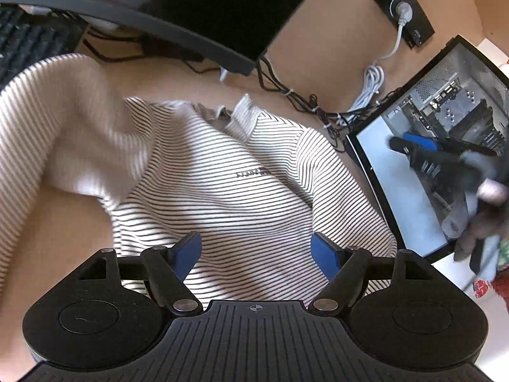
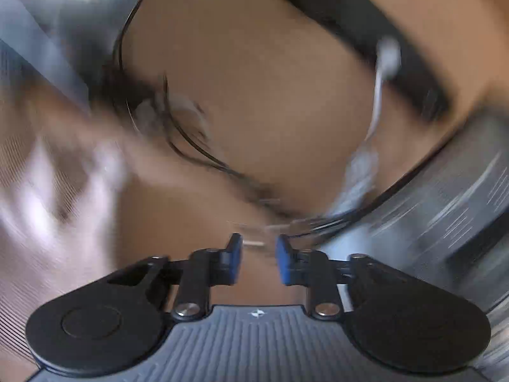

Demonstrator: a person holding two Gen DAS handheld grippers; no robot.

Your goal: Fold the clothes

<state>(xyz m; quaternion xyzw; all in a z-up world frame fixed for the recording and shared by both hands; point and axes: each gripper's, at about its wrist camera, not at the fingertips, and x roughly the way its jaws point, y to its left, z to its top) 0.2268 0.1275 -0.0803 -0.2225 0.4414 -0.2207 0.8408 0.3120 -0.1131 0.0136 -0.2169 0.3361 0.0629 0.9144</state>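
Tan desk, ribbed striped shirt

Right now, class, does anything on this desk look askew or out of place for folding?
Yes. The striped long-sleeved shirt lies unevenly: one sleeve is flipped up and rumpled at the left, not flat. It also sits close to tangled black cables and a computer case.

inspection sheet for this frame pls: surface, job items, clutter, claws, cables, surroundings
Surface: tan desk.
Job's things: striped shirt spread front up, left sleeve thrown over the body, blurred.
Clutter: keyboard at far left.
Grippers: left claw open above the hem, holding nothing; right claw open, empty, view motion-blurred.
Cables: black bundle and white coil behind the collar.
Surroundings: monitor; open PC case at right.
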